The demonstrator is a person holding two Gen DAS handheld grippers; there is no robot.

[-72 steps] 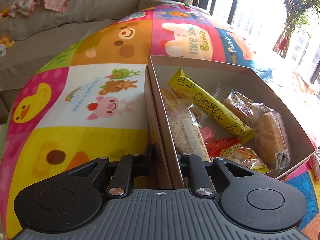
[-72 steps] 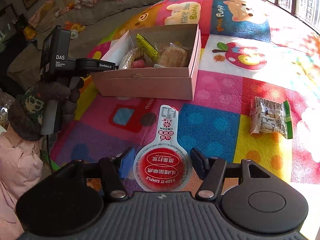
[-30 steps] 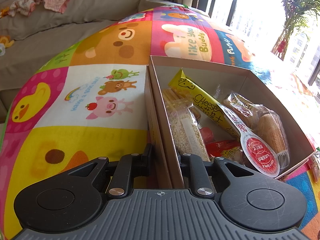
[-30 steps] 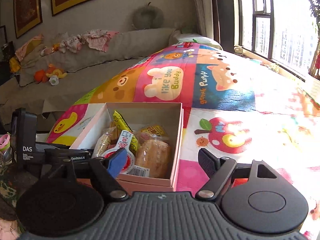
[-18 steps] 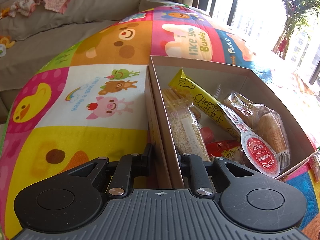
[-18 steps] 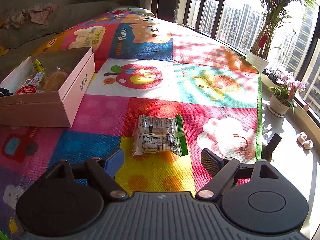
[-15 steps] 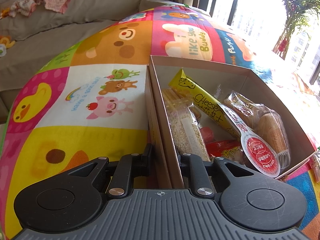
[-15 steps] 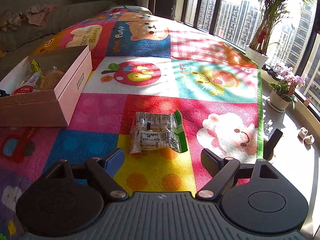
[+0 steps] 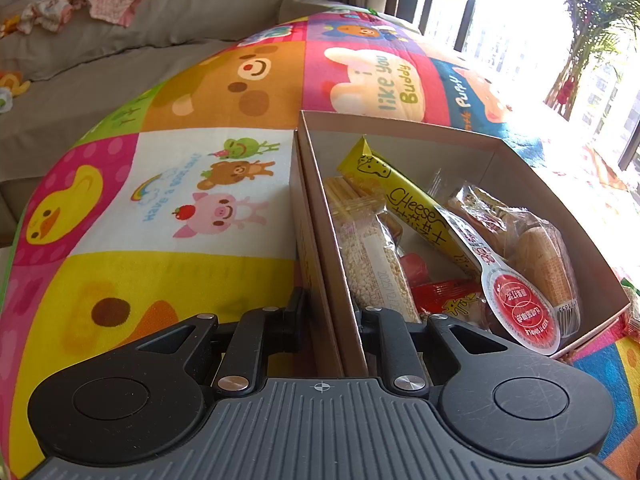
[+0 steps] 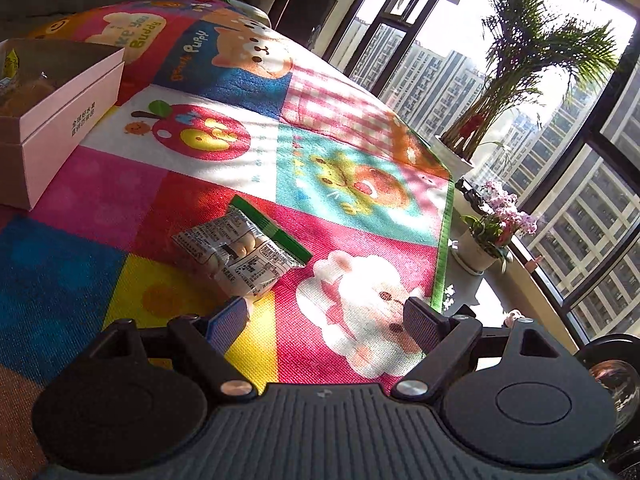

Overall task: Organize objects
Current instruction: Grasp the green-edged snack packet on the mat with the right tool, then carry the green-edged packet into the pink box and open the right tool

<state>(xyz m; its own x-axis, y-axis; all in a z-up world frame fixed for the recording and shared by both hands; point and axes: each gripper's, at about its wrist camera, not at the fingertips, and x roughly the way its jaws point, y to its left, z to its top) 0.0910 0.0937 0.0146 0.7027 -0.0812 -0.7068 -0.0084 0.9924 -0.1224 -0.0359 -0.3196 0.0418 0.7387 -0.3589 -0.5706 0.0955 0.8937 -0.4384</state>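
My left gripper (image 9: 329,312) is shut on the near wall of the open pink cardboard box (image 9: 320,216). Inside lie a yellow cheese stick pack (image 9: 404,200), a sesame bar pack (image 9: 372,264), a wrapped bun (image 9: 544,264) and a red round-lidded jelly cup (image 9: 520,312) on top. In the right wrist view the box (image 10: 68,120) stands at the far left. My right gripper (image 10: 328,320) is open and empty, just above the mat. A clear snack packet with a green edge (image 10: 244,252) lies ahead of its left finger.
A colourful cartoon play mat (image 10: 352,184) covers the floor. Its green edge (image 10: 442,256) runs at the right, with potted plants (image 10: 492,232) and windows beyond. A grey sofa with clothes (image 9: 120,12) stands behind the mat.
The right gripper set the red jelly cup in the box, swung right toward the green-edged packet, and has now come closer and tilted. The left gripper has kept its hold on the box.
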